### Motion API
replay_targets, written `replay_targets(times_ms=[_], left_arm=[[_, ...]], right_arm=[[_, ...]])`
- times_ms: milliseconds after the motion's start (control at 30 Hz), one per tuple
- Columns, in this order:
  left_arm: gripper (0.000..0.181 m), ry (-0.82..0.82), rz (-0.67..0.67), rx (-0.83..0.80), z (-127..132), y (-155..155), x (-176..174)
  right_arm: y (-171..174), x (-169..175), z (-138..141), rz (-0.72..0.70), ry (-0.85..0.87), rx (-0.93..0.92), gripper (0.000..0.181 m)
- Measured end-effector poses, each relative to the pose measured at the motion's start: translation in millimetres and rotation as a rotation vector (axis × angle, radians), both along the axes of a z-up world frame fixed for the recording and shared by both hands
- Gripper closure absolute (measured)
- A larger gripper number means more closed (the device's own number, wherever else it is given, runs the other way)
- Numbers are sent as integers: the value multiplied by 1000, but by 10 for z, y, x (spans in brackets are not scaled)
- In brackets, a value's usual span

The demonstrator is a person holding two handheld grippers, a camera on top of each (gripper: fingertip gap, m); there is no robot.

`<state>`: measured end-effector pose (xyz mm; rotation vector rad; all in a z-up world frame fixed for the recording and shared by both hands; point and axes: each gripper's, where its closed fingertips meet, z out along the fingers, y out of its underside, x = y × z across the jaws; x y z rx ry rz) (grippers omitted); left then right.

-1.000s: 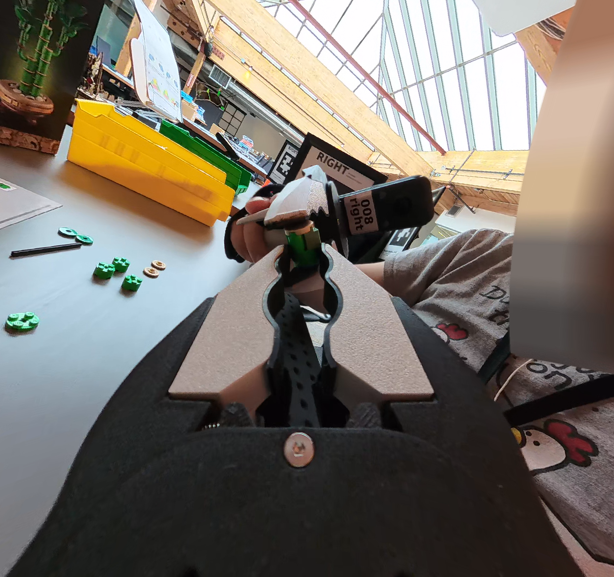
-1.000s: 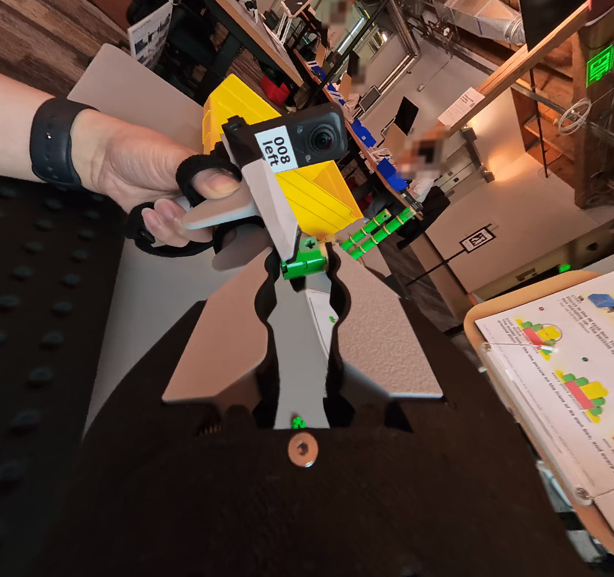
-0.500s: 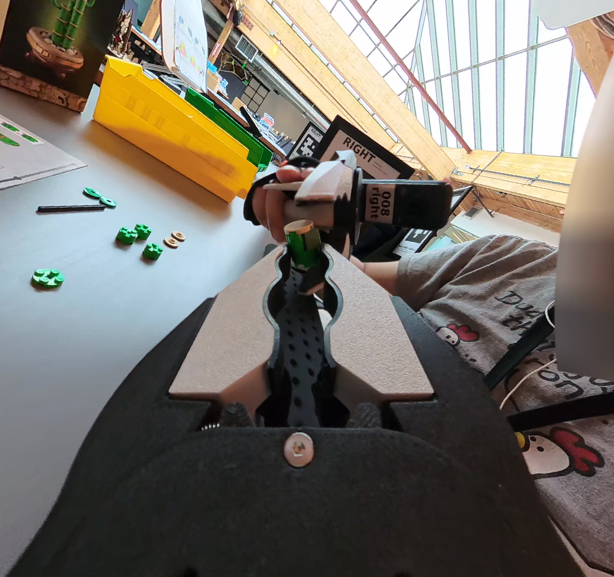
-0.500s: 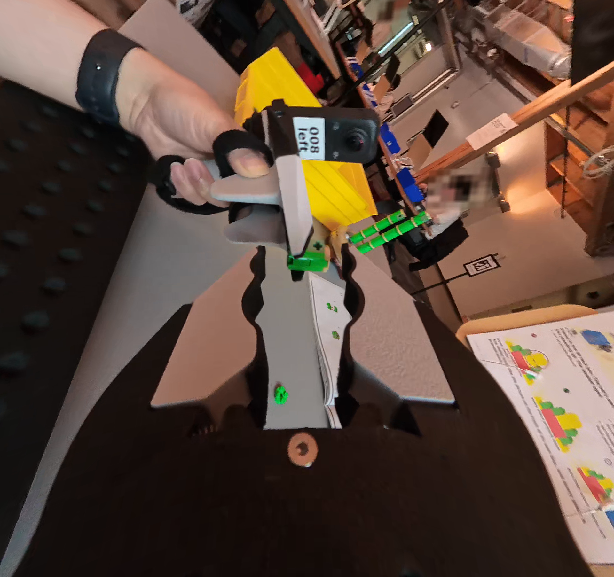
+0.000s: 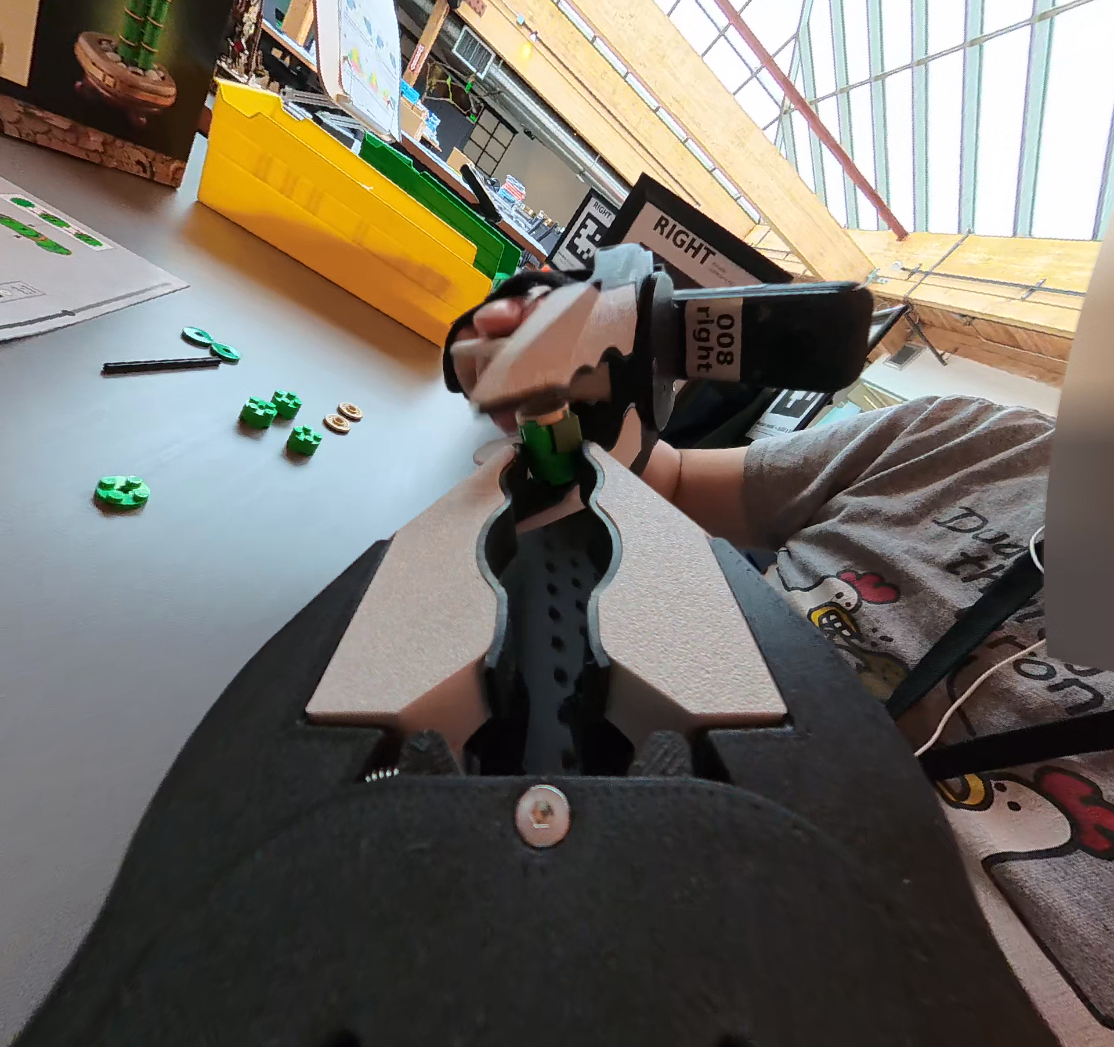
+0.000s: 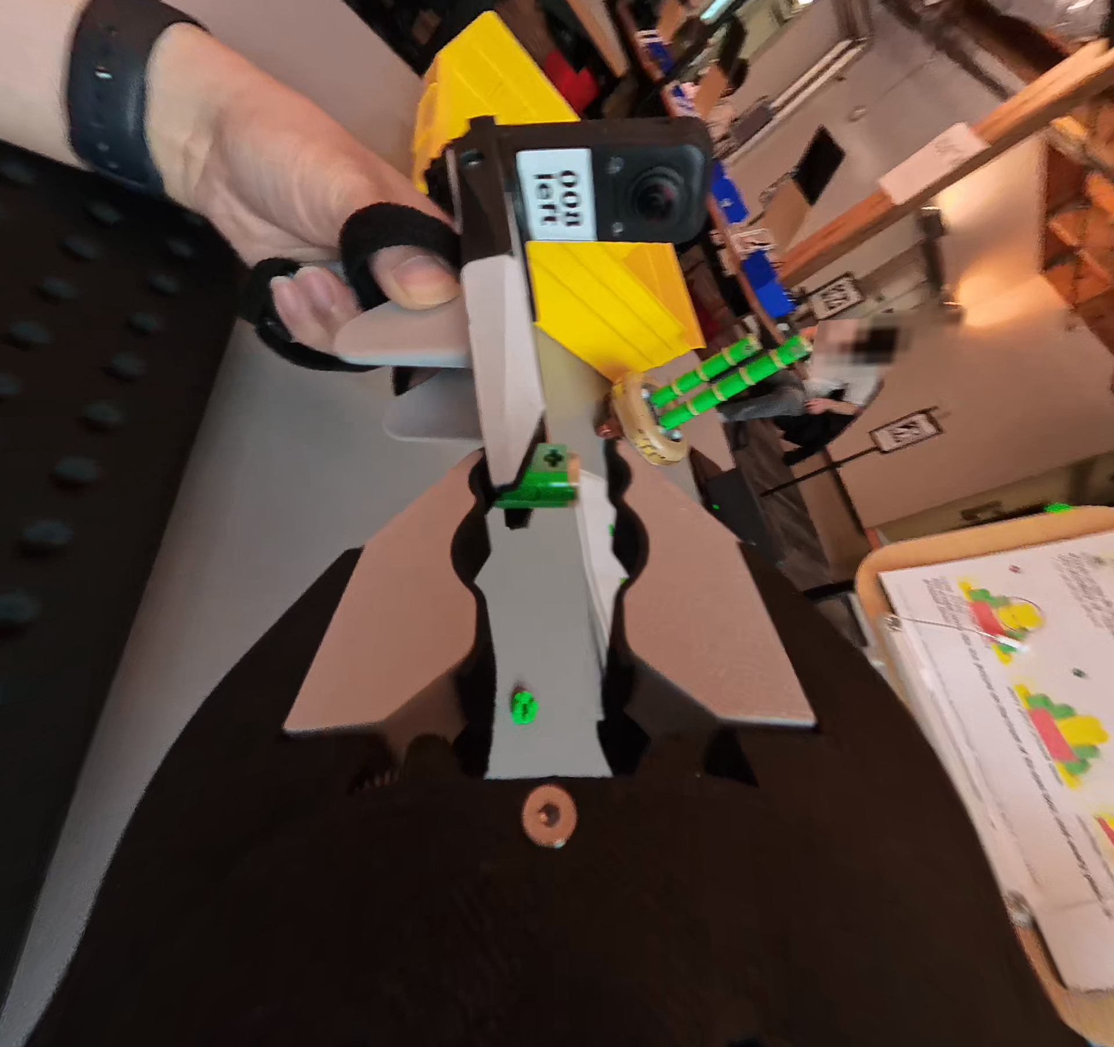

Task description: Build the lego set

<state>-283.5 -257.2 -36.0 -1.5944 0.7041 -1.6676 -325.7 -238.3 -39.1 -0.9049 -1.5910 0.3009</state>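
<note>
My left gripper [image 5: 548, 457] is shut on a short green round-brick stack [image 5: 545, 454] with a tan round plate [image 5: 542, 415] on its top end, held above the grey table [image 5: 181, 566]. My right gripper [image 6: 545, 469] is open. Its fingertips straddle the stack's tan end [image 6: 574, 469], and the green stack [image 6: 539, 478] lies across the gap. In the left wrist view a right finger [image 5: 530, 355] lies over the tan plate. Whether it presses on the plate I cannot tell.
Loose green round bricks [image 5: 274, 409], tan plates [image 5: 343, 415], a green round plate [image 5: 120, 491] and a black axle [image 5: 160, 364] lie on the table. Yellow bin [image 5: 337, 228], green bin [image 5: 446, 204] and set box [image 5: 120, 36] stand behind. A built bamboo model [image 6: 711, 379] and instruction board [image 6: 1025, 717] are at right. My two grippers' fingertips are within a few centimetres of each other.
My right gripper let go of the tan plate on the green stack, opened, and has come back close over the stack's top. Both grippers have tilted; the left still holds the stack.
</note>
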Motion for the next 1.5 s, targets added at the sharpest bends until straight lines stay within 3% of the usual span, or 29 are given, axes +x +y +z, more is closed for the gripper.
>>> replay_targets(times_ms=[33,100,267,333,433,500,600,700,833,1233,1267,1367,1500], left_arm=[[166,0,6,-3,-2,9,-8],[167,-19,12,0,29,16,-21],[166,23,29,9,-29,35,-12],[166,58,89,31,-65,114,-41],[166,187,212,148,-159,235,-87],[166,301,254,279,-222,243,-58],[166,395,187,424,-299,94,103],[165,438,132,453,-379,13,181],[165,424,121,503,-342,-34,198],[165,521,29,573,-553,-165,319],[164,522,35,546,-568,-147,316],[133,519,129,466,-544,27,243],[127,414,274,390,-362,245,58]], right_arm=[[39,15,26,-24,15,16,137],[-8,26,-10,-9,1,-7,156],[7,42,-78,-5,-9,-78,157],[22,89,-155,9,-46,-151,122],[-94,267,-270,114,-126,-396,118],[-180,403,-242,198,-168,-533,129],[-134,501,-127,224,-246,-508,139],[-214,485,-31,297,-344,-493,151],[-239,470,-147,309,-506,-505,161],[-346,587,-388,292,-598,-526,166],[-312,595,-406,277,-601,-514,166],[-61,627,-408,219,-626,-467,166],[752,644,-222,56,-651,-397,166]])
